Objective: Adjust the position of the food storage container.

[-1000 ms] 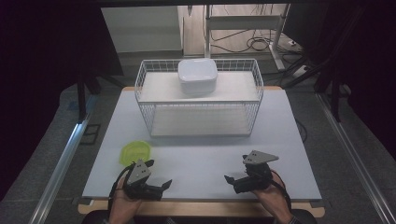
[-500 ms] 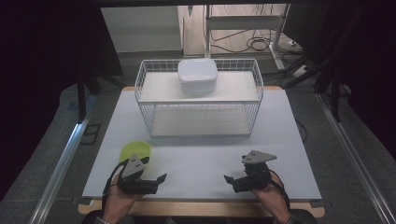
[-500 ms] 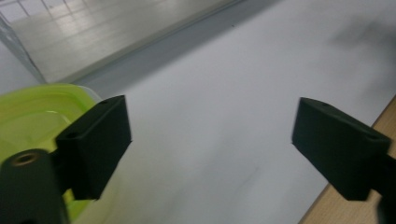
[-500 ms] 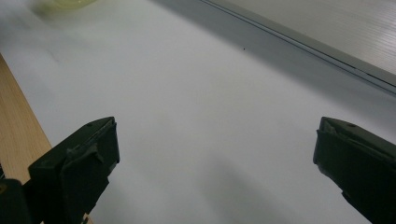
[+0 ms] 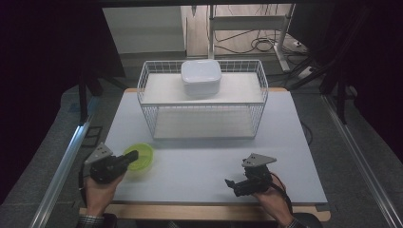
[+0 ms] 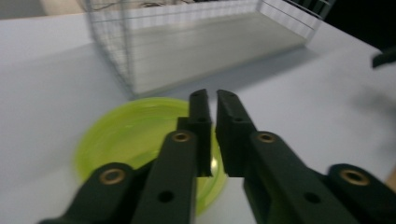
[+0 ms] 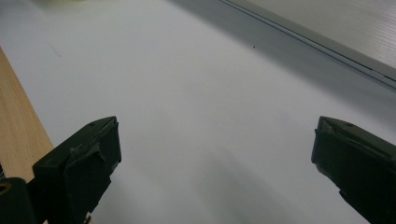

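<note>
A lime-green shallow dish lies on the white table near its front left. My left gripper reaches over the dish's near left rim. Seen from the left gripper view, that gripper has its jaws drawn almost together with nothing between them, hovering above the green dish. My right gripper rests low at the front right, pointing left. The right gripper view shows it with jaws wide apart over bare tabletop.
A white wire rack stands across the middle of the table, with a white lidded container on its upper shelf. The rack is just beyond the dish. A wooden strip edges the table's front.
My left gripper has moved left and slightly away from the person, ending over the green dish. The right gripper has stayed where it was.
</note>
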